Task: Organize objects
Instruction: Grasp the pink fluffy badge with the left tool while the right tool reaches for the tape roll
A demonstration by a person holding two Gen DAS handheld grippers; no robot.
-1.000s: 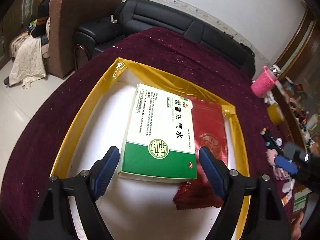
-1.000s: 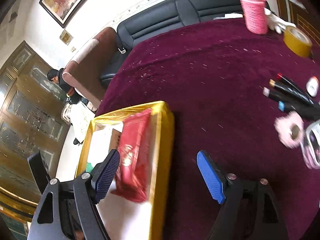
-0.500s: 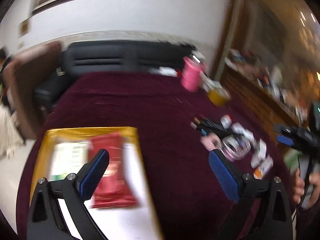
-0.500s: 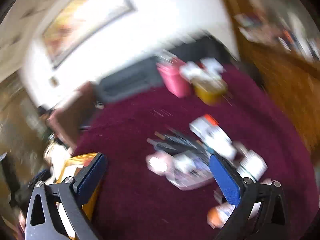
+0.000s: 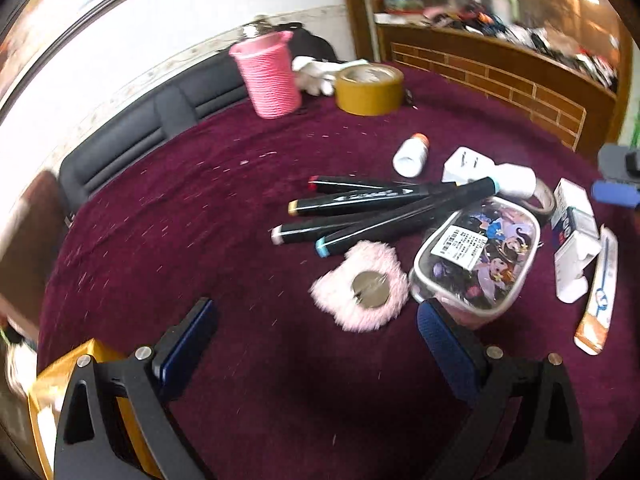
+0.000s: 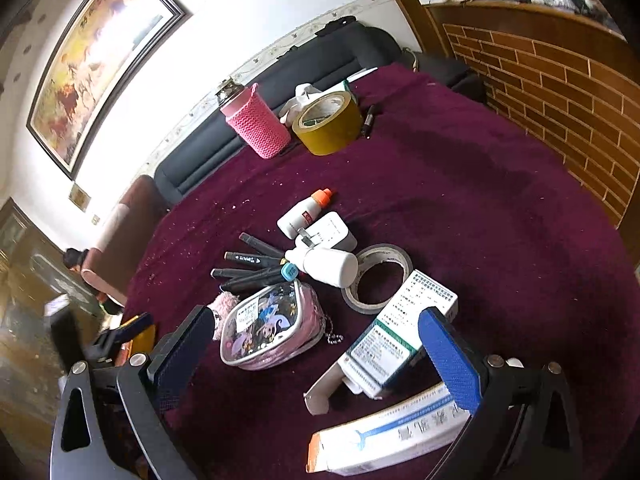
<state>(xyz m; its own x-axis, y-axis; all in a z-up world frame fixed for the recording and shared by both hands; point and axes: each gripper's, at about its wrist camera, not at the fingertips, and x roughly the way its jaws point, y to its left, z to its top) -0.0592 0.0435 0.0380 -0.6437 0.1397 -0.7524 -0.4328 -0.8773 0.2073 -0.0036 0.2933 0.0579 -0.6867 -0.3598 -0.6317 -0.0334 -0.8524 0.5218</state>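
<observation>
Both grippers are spread wide and hold nothing. Right gripper point(image 6: 316, 356) is the nearer one to the pile: the green-and-white medicine box point(image 6: 394, 332) lies just ahead, between its fingers and closer to the right pad, with the long axis running from near-left to far-right, not square to the jaws. Beside it, to the left, sits the cartoon pouch point(image 6: 268, 326), and a flat orange-ended box point(image 6: 384, 440) lies under the fingers. Left gripper point(image 5: 316, 344) points at the pink fluffy mirror point(image 5: 364, 284); the markers point(image 5: 384, 212) lie across behind it. I judge the yellow tray point(image 5: 52, 380), at my far left, is the goal.
</observation>
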